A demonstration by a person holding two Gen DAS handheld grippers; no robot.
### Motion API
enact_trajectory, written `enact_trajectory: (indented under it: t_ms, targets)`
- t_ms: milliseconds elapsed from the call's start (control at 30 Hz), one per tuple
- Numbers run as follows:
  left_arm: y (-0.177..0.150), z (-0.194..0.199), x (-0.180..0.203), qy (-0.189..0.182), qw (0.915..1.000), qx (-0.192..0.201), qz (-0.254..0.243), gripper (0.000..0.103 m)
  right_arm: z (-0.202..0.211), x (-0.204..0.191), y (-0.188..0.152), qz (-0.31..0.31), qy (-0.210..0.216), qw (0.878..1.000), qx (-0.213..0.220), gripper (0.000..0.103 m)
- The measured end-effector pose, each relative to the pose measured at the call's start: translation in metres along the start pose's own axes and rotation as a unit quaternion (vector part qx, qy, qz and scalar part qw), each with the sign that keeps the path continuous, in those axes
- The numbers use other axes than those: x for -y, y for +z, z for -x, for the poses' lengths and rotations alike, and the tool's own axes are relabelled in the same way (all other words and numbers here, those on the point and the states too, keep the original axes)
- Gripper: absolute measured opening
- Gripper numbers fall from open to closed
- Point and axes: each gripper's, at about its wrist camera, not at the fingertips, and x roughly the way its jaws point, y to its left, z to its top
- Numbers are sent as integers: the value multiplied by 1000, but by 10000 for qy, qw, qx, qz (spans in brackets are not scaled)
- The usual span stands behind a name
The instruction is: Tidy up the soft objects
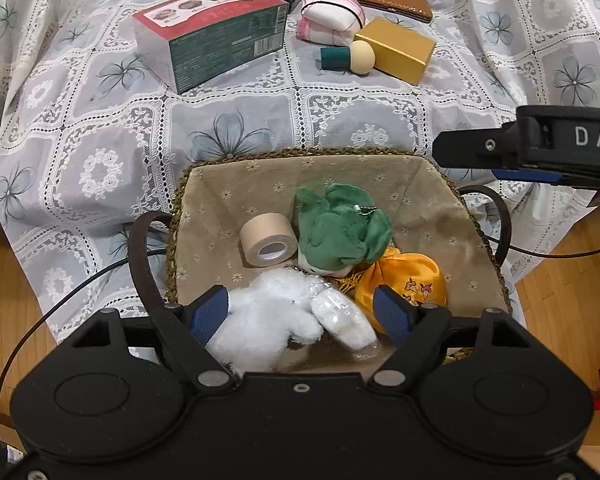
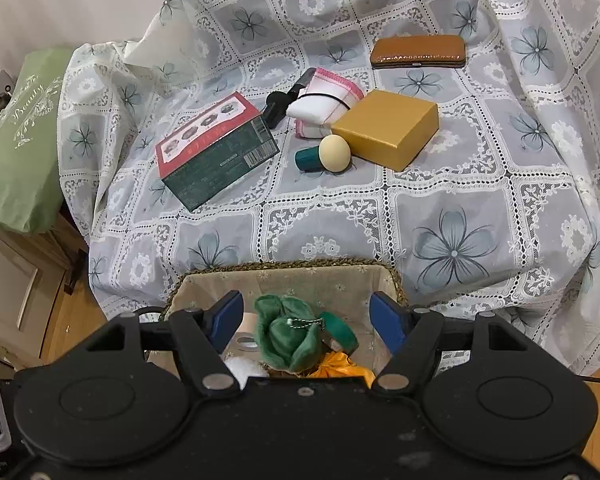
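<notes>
Left gripper (image 1: 302, 312): low over the near end of the basket, jaws apart. The white plush toy lies between the pads; the left pad seems to brush its fur, the right pad is clear of it, so I judge nothing is clamped.
White plush toy (image 1: 272, 316): at 6 o'clock in the basket, resting on the lining, probably just set down there.
Tape roll (image 1: 266, 240): at 10 o'clock from the basket's middle, on its side, touching the green toy.
Green plush toy (image 1: 342, 226): at the basket's centre, keychain uppermost, leaning on the yellow pouch.
Yellow satin pouch (image 1: 404, 280): at 4 o'clock in the basket, partly under the green toy.
Basket (image 1: 384, 170): fabric-lined, at the near edge of the lace cloth (image 1: 100, 128); it serves as the collecting spot for soft things.
Right gripper (image 2: 306, 320): above the basket's near side, jaws apart, empty; the green toy sits below, untouched.
Folded cloth bundle (image 2: 324, 106): at 12 o'clock, well apart from the basket, between the red-and-green carton (image 2: 216, 152) and the gold box (image 2: 388, 128). Likely the next soft item.
Sponge puff (image 2: 334, 153): just beside the gold box, also still out.
Brown case (image 2: 418, 51): at 1 o'clock, farthest back; hard, so likely stays.
</notes>
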Motion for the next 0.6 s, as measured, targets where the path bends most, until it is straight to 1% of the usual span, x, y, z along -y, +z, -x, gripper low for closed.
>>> enact_trajectory:
  t_ms: [300, 600]
  targets:
    - [1, -2, -1, 101, 9999, -50, 29, 75, -5, 1, 0, -7, -56, 9999, -103, 70]
    - [5, -5, -4, 51, 9999, -56, 67, 76, -19, 0, 1, -10, -221, 9992, -328, 71]
